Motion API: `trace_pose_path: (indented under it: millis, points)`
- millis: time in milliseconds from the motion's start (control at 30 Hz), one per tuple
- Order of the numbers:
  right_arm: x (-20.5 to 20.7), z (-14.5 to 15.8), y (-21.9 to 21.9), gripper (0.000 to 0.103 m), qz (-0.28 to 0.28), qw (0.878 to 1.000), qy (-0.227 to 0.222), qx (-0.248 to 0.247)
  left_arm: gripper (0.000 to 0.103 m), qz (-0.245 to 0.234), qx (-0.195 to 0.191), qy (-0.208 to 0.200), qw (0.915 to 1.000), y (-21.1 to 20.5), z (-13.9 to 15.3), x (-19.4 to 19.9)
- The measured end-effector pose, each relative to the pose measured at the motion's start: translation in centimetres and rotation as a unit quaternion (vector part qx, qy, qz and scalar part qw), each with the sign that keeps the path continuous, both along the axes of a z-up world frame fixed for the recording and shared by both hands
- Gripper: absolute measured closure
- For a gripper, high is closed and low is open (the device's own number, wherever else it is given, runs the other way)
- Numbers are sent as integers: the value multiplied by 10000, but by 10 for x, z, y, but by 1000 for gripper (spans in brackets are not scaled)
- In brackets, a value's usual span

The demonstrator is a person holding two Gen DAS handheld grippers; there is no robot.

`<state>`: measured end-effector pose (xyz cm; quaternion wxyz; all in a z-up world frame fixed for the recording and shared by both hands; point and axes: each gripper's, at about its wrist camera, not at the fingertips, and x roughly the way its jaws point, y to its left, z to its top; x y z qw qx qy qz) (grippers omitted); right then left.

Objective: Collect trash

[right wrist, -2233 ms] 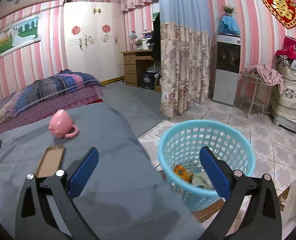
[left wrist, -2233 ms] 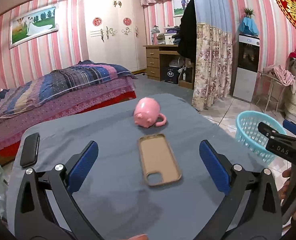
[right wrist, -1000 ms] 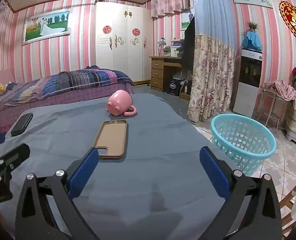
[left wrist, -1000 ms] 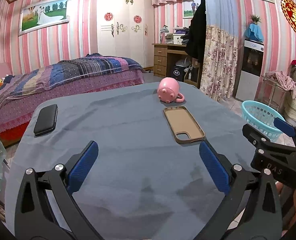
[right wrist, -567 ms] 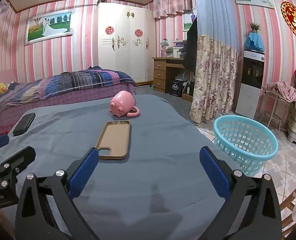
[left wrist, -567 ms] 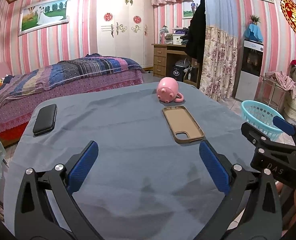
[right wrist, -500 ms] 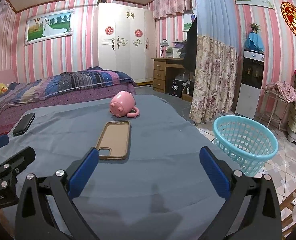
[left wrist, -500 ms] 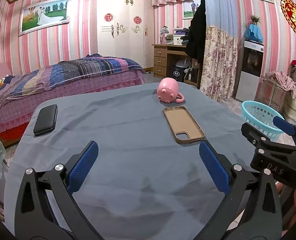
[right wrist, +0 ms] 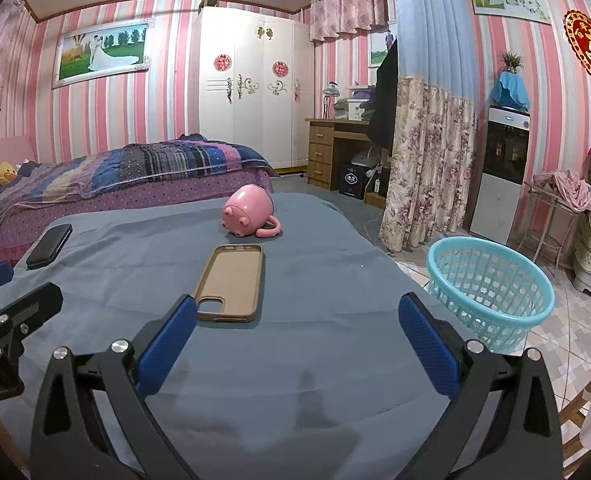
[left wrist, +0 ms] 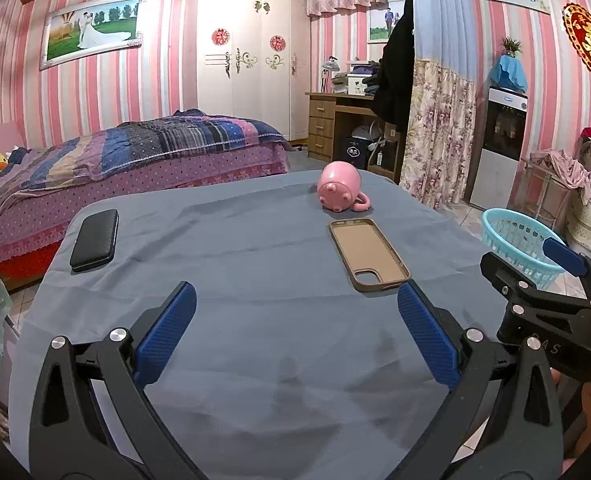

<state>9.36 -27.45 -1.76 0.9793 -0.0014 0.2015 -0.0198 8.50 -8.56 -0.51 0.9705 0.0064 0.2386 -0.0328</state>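
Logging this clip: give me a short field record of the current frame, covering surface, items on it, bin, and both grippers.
surface: table under a grey-blue cloth
items: pink pig mug lying on its side; tan phone case, inner side up, nearer than the mug; black phone near the left edge
bin: turquoise basket on the tiled floor, right of the table; contents not visible
left gripper: open, empty, over the cloth
right gripper: open, empty, over the cloth

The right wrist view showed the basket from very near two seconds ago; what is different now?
The right claw pulled back from over the teal basket to above the grey table, still open and empty. The left claw also drew back, open. The pink mug, phone case and black phone lie unmoved.
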Motion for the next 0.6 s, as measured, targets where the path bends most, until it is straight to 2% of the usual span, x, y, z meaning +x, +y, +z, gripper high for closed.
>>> trace_pose_path:
  millis: [600]
  points:
    - [-1,0,0,4,12,10000,5,-6,5,-29,-5,-11,10000,1,2,-1]
